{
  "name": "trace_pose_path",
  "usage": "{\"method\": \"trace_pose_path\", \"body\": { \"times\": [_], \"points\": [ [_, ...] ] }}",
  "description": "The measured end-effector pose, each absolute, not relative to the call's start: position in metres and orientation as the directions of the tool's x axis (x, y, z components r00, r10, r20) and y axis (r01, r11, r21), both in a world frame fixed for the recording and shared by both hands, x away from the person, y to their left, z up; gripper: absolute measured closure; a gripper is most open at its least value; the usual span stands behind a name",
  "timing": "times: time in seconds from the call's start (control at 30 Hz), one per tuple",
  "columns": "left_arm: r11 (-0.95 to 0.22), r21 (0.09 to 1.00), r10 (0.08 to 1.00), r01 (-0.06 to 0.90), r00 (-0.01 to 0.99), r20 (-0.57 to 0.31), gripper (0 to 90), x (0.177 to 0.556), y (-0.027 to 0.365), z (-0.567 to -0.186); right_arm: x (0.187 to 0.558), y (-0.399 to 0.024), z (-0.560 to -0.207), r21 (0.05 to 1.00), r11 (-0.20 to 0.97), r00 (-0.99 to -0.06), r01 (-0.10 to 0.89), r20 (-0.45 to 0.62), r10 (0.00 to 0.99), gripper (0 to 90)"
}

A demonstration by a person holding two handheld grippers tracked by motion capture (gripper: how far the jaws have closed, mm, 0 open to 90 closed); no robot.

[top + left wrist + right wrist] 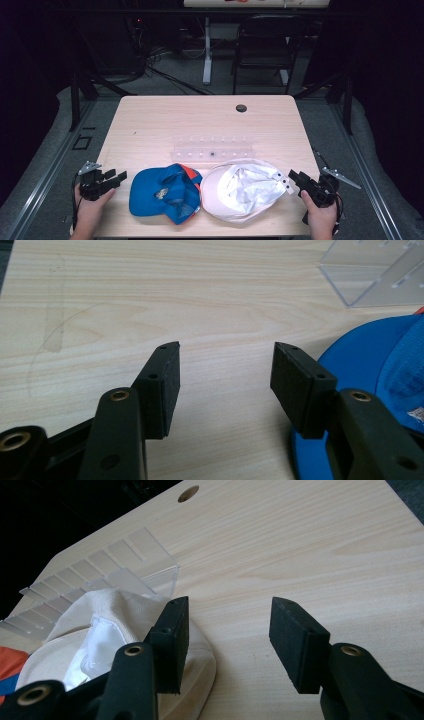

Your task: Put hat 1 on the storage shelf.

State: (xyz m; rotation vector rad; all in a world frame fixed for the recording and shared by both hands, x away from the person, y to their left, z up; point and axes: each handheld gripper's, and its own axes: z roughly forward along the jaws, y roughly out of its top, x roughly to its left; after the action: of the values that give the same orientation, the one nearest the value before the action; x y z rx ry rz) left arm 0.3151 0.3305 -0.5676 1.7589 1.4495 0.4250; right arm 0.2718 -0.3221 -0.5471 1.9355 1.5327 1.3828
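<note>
Two caps lie upside down side by side near the table's front edge. The blue cap (162, 192) with orange trim is on the left and the white cap (242, 187) on the right. My left gripper (117, 179) rests open just left of the blue cap (370, 365), nothing between its jaws. My right gripper (292, 177) stands open at the right rim of the white cap (100, 630), with bare table between its jaws.
A clear plastic rack (212, 150) with slots lies just behind the caps, also visible as the rack (380, 270) and the rack (100, 575). The wooden table (200, 120) has a cable hole (241, 108) at the back. A dark chair (262, 45) stands beyond the table.
</note>
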Motion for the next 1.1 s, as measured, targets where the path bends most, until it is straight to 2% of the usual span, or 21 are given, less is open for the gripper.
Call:
{"method": "trace_pose_path", "body": {
  "times": [0.37,0.57,0.7,0.9,0.97,1.0,1.1],
  "points": [
    [-0.051,0.761,0.924,0.647,0.319,-0.21,46.2,0.318,0.321,-0.561,0.263,-0.325,-0.54,0.709,-0.374,-0.087,0.597,0.521,0.849,50.8],
    [-0.079,0.765,0.92,0.639,0.342,-0.19,46.2,0.324,0.312,-0.56,0.256,-0.32,-0.524,0.731,-0.315,-0.133,0.605,0.483,0.865,50.2],
    [-0.09,0.763,0.917,0.641,0.352,-0.188,46.3,0.327,0.308,-0.56,0.258,-0.32,-0.511,0.698,-0.334,-0.135,0.633,0.525,0.84,50.1],
    [-0.101,0.767,0.91,0.634,0.37,-0.186,46.3,0.328,0.301,-0.561,0.269,-0.309,-0.492,0.659,-0.199,-0.152,0.725,0.435,0.887,50.1],
    [-0.106,0.768,0.908,0.632,0.376,-0.183,46.3,0.328,0.301,-0.561,0.27,-0.308,-0.49,0.658,-0.186,-0.157,0.73,0.427,0.891,51.0],
    [-0.104,0.77,0.908,0.63,0.375,-0.185,46.3,0.328,0.3,-0.561,0.272,-0.306,-0.485,0.655,-0.182,-0.164,0.734,0.431,0.887,55.9],
    [-0.109,0.766,0.908,0.633,0.378,-0.183,46.3,0.327,0.3,-0.561,0.274,-0.303,-0.479,0.67,-0.163,-0.186,0.724,0.417,0.89,56.4]
  ]
}}
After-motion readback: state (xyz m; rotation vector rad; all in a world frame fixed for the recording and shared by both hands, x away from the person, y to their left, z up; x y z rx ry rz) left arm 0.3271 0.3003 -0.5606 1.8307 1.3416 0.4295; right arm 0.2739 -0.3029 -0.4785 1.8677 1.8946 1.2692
